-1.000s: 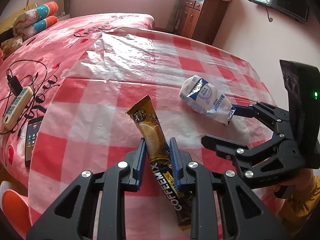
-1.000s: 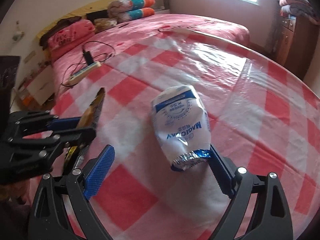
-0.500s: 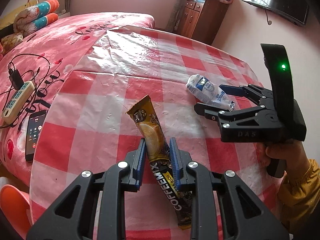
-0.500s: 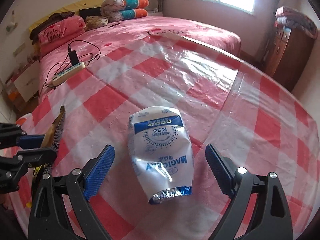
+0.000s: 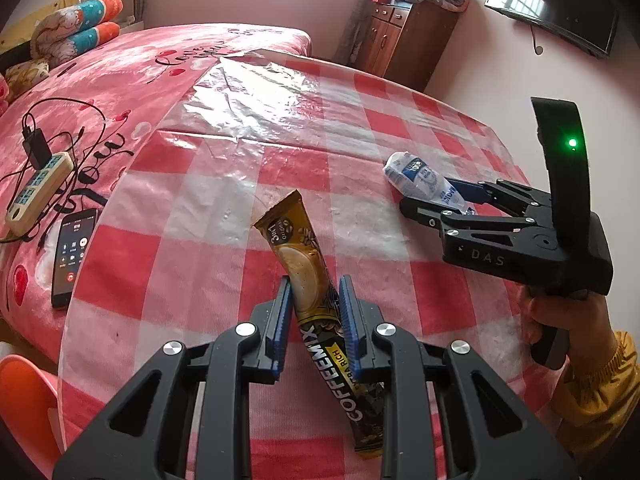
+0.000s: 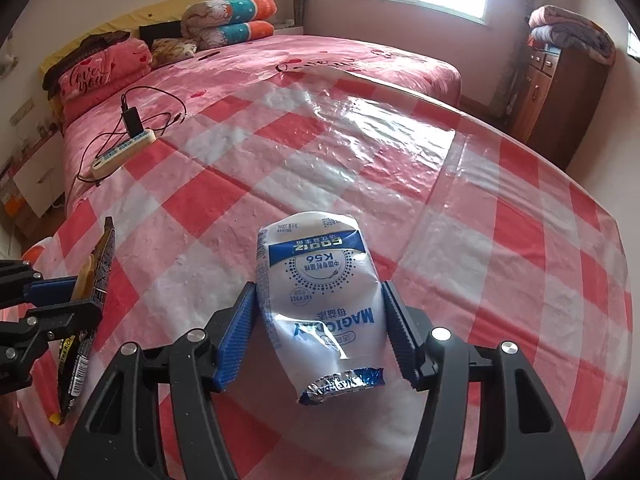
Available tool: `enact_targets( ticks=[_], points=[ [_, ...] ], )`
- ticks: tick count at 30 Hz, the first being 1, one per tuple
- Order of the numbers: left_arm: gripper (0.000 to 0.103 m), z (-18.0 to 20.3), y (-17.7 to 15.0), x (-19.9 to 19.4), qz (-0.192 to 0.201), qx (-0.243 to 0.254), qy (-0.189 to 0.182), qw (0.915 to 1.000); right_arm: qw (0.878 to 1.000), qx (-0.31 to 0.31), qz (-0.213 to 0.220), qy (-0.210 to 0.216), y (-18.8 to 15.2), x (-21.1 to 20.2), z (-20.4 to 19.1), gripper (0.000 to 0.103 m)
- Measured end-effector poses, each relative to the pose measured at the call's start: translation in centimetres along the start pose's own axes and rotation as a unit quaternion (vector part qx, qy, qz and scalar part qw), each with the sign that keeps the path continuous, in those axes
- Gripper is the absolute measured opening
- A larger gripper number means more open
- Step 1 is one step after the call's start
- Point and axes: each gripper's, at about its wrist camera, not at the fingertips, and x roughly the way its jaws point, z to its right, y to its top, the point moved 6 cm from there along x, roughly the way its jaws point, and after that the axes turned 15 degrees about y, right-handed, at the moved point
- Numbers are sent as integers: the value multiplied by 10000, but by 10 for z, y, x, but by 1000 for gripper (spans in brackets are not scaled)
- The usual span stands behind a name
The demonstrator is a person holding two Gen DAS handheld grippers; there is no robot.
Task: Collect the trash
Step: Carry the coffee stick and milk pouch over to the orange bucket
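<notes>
Left wrist view: left hand-held gripper (image 5: 314, 312) pitched down toward the bench (image 5: 200, 208), jaws narrow & clamped on a gold coffee-mix sachet (image 5: 316, 300), which sticks up past the pads and trails back under the fingers. To the right, right hand-held gripper (image 5: 440, 200) is held by a hand (image 5: 560, 320) in a yellow sleeve (image 5: 600, 392), green light on its upright part; its fingers straddle a white-and-blue pouch (image 5: 420, 180) lying on the checked cloth near the bench's right edge. Off the left edge, on the bed (image 5: 100, 80): phone (image 5: 72, 252), power strip (image 5: 38, 188) w/ cables. Wooden cabinet (image 5: 404, 40) behind, folded blanket on top. Centre & far part of bench bare.

Right wrist view: right hand-held gripper (image 6: 320, 332) also angled down, jaws closing, pouch (image 6: 320, 300) between the blue pads, both pads right at its sides; can't tell if they press yet. Pouch lies flat, crimped end toward camera. Left gripper (image 6: 68, 296) at left edge w/ sachet (image 6: 98, 276) upright in it, well apart from pouch. Bench ahead & to the right open; bed w/ pillows (image 6: 228, 20) beyond far edge.
</notes>
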Motion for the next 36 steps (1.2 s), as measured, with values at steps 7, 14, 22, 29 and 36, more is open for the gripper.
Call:
enact_targets(
  ticks=[7, 14, 22, 29, 36],
  points=[
    [25, 0, -10, -7, 12, 32, -57, 10000, 9994, 260, 215, 74, -16, -17, -12, 62],
    [25, 0, -19, -17, 50, 48, -115, 9999, 9990, 307, 300, 120, -33, -31, -36, 62],
    [25, -12, -30, -31, 113, -1, -120, 9999, 9974, 488, 440, 301, -43, -43, -59, 62],
    [25, -29, -38, -48, 206, -112, -129, 9996, 9960, 508, 487, 552, -46, -50, -86, 62],
    [25, -50, -46, -62, 283, -257, -111, 9992, 9963, 248, 437, 694, -45, -50, -123, 62]
  ],
)
